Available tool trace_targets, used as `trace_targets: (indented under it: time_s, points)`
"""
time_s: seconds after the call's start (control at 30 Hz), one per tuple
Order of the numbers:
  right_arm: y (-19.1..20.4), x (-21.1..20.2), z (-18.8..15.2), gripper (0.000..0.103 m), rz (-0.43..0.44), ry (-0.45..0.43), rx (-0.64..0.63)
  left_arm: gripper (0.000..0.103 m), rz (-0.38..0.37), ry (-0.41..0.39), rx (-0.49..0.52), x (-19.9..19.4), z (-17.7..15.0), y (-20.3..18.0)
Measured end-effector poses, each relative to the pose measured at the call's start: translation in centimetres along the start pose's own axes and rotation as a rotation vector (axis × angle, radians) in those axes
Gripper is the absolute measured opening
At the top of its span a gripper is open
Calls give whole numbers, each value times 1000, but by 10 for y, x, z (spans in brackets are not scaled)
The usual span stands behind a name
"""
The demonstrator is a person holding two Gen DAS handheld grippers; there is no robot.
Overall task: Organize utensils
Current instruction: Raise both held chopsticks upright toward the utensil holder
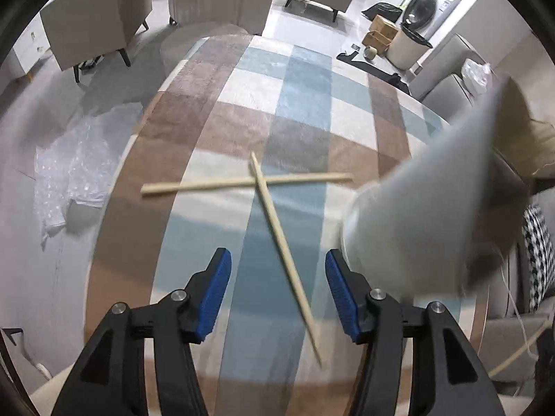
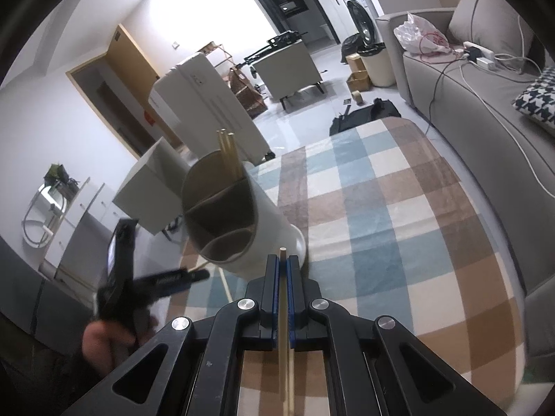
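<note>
Checked tablecloth point(image 1: 305, 104): squares of brown, pale blue, white and grey-beige.
Two loose wooden chopsticks point(image 1: 242, 183): pale tan, plain, crossed on the cloth.
Round utensil holder point(image 2: 274, 222): white outside, brown-grey compartments inside; pale wood sticks point(image 2: 229, 152) in the 12 o'clock compartment.
Left gripper point(image 1: 277, 287): black arms, blue ribbed pads.
Right gripper point(image 2: 283, 267): black frame, blue pads, pale wooden chopstick point(image 2: 283, 312) pinched between.
Sofa cushion point(image 2: 541, 100): dark navy and white houndstooth, at 3 o'clock.
Sofa point(image 2: 461, 79): plain grey.
Floor point(image 1: 69, 111): light grey.
</note>
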State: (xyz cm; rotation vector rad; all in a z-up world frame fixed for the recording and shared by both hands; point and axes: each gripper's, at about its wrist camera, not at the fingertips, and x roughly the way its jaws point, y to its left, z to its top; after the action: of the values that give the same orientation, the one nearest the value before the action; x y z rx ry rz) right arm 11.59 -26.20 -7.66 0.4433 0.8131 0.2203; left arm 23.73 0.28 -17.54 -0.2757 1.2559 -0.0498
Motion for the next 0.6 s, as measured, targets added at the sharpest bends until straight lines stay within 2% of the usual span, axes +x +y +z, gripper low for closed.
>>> trace_targets:
  time_s: [0.07, 0.23, 0.33, 0.47, 0.57, 0.6]
  points:
    - [-2, 3, 1, 3, -4, 6, 1, 51, -2, 14, -9, 11, 9, 0]
    - [-7, 14, 3, 3, -12, 30, 16, 50, 109, 14, 21, 24, 21, -5]
    - [-7, 18, 4, 3, -13, 37, 11, 34, 108, 13, 1, 27, 22, 1]
    - [-7, 19, 4, 3, -15, 40, 8, 14, 127, 6, 25, 32, 18, -2]
    - [-8, 19, 3, 3, -17, 42, 11, 3, 142, 6, 56, 33, 17, -5]
    - [-9, 18, 2, 3, -19, 42, 11, 2, 141, 4, 59, 33, 16, -5]
